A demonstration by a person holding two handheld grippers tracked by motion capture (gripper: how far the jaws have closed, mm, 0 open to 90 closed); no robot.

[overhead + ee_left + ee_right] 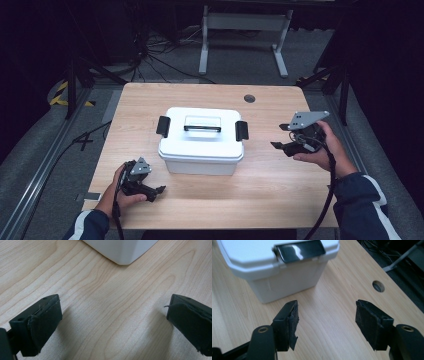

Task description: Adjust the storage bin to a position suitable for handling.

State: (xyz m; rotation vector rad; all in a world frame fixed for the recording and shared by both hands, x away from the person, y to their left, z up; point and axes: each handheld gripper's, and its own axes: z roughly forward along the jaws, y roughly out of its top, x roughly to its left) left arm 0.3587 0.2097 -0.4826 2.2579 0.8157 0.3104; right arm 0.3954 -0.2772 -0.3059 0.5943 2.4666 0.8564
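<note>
box: white lidded storage box (201, 142), mid-worktop, slightly toward the far edge; lid on, black latch (241, 130) on each short side, handle on top
worktop: light wood worktop (280, 185), cable hole (249, 98) near far right corner
left gripper: left gripper (158, 191) near the front-left corner, low over the wood, released, jaws wide, nothing between; box corner just ahead of it
right gripper: right gripper (281, 146) off the box's right side, raised, apart from it, facing the right latch; released, jaws empty
</note>
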